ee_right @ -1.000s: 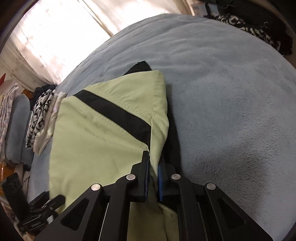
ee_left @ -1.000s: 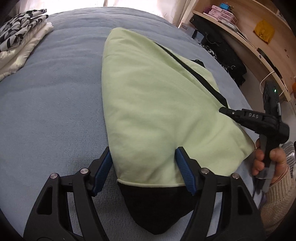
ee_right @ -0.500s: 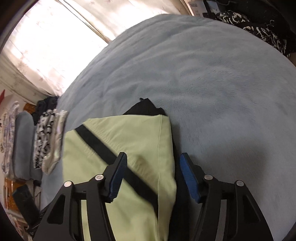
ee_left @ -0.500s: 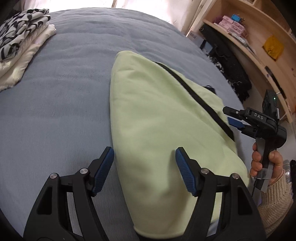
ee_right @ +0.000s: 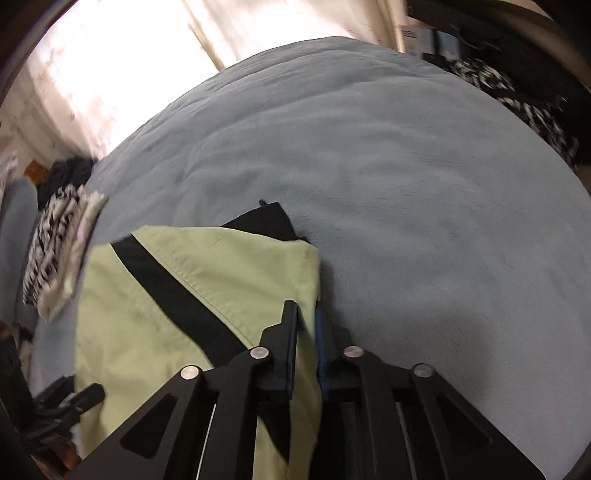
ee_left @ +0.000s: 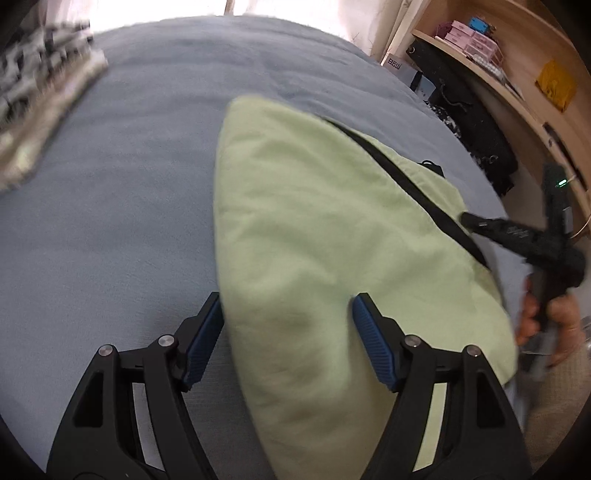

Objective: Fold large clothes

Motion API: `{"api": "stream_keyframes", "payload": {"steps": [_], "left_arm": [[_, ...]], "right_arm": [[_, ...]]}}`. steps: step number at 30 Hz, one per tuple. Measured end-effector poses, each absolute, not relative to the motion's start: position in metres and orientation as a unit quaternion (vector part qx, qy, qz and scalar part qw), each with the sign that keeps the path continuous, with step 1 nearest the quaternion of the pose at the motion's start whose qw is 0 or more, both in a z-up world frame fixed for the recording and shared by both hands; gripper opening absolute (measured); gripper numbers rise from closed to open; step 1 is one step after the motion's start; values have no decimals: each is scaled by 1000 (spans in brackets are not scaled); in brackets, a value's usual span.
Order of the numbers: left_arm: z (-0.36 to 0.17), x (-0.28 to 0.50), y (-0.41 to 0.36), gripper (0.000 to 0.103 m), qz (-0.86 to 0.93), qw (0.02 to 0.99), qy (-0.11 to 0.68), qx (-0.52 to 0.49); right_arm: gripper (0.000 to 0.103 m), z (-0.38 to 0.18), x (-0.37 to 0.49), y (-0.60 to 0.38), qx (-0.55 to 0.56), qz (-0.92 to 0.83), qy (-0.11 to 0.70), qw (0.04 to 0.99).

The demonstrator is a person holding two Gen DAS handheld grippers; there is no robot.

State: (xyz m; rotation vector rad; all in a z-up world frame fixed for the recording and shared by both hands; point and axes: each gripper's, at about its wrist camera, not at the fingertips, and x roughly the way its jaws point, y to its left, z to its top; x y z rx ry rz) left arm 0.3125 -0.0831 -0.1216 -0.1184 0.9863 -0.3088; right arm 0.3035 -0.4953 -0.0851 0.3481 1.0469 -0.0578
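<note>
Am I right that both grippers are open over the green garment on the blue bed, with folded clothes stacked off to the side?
Not quite. Only the left gripper is open, straddling the green garment. The right wrist view shows the right gripper shut on the garment's edge. The blue bed and the folded clothes are as you say.

Readable text is minimal. Left wrist view, upper right: white box [ee_left: 394, 67] beside the shelf unit carries dark characters, roughly "BZW", blurred, can't confirm. Right gripper [ee_left: 466, 220] at right edge of that view has light lettering on its arm, too smeared to read. Pink boxes [ee_left: 466, 35] on the shelf: labels illegible. Right wrist view: nothing legible.
</note>
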Motion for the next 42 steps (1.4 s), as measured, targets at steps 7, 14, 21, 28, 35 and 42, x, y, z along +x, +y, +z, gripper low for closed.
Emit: {"api": "stream_keyframes", "payload": {"steps": [7, 14, 21, 28, 35, 42], "left_arm": [[-79, 268, -102, 64, -154, 898, 410, -47], [-106, 215, -134, 50, -144, 898, 415, 28], [-108, 198, -123, 50, -130, 903, 408, 38], [-104, 188, -107, 50, -129, 895, 426, 16], [-86, 167, -101, 50, -131, 894, 429, 3], [-68, 144, -92, 50, -133, 897, 422, -11]], "right_arm": [[16, -59, 225, -447, 189, 41, 473, 859], [15, -92, 175, -426, 135, 36, 514, 846], [12, -81, 143, -488, 197, 1, 493, 848], [13, -60, 117, -474, 196, 2, 487, 851], [14, -42, 91, -447, 192, 10, 487, 852], [36, -23, 61, -437, 183, 15, 484, 856]]}}
